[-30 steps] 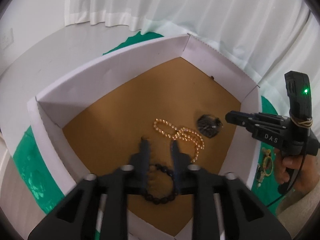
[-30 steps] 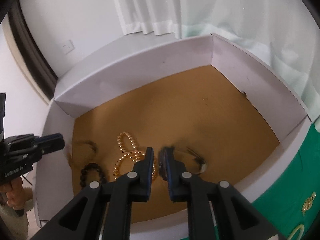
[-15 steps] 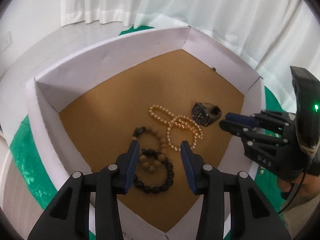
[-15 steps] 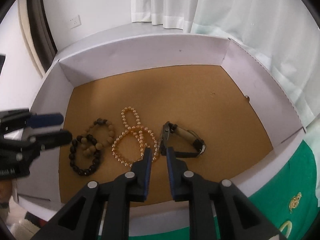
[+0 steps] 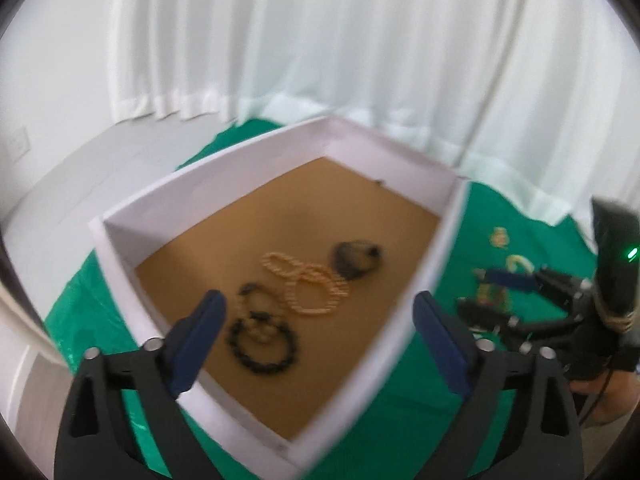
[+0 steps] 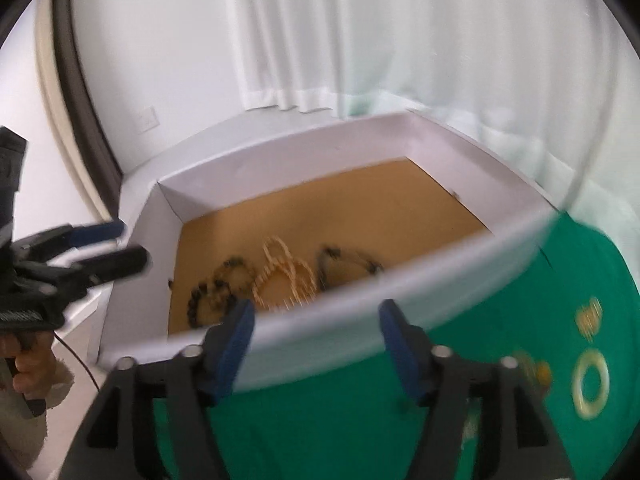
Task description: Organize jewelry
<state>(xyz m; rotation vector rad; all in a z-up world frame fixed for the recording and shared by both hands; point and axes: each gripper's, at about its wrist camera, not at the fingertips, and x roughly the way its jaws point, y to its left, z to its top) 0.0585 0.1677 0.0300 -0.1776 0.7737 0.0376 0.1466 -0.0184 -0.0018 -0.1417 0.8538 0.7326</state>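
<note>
A white box with a brown floor holds a black bead bracelet, a brown bead bracelet, a gold bead necklace and a dark watch. My left gripper hangs back over the box's near corner, jaws opening wide with nothing between them. My right gripper sits behind the box's near wall, jaws also opening and empty. From there I see the necklace, the watch and the black bracelet. Each gripper shows in the other's view: right gripper, left gripper.
The box stands on a green cloth. On the cloth to the right lie a pale ring and small gold pieces, also seen as gold pieces. White curtains hang behind. A person's hand holds the left gripper.
Both grippers let go, spread their jaws wide and drew back and up out of the box. The bracelets and the watch stay on the box floor.
</note>
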